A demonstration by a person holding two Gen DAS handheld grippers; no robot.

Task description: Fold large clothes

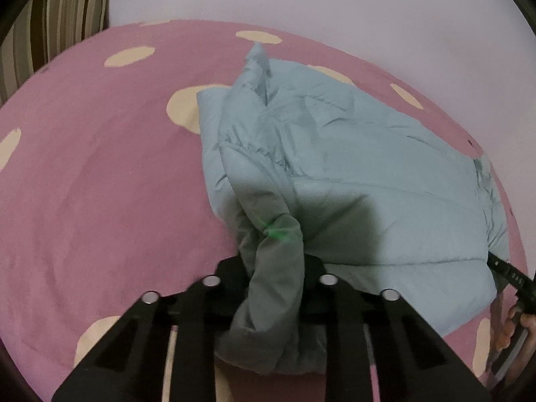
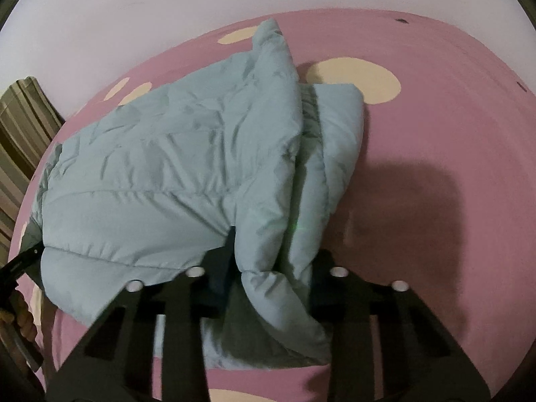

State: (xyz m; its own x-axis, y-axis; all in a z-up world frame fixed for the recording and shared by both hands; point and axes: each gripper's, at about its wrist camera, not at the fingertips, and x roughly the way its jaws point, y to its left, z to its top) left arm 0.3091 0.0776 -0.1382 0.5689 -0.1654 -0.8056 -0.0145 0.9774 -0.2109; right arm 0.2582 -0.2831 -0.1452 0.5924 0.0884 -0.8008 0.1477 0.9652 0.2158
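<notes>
The pale blue quilted puffer jacket [image 1: 351, 167] lies bunched on the pink bed cover with cream dots [image 1: 100, 184]. At six o'clock the left tool [image 1: 276, 268] clamps a gathered fold; the right tool [image 2: 274, 264] likewise grips the jacket's opposite end.

My two wrist cameras look steeply down along their fingers, close above the pink spotted bedspread [image 1: 83, 201]; both share the blue padded jacket [image 1: 368, 174] from opposite ends.
</notes>
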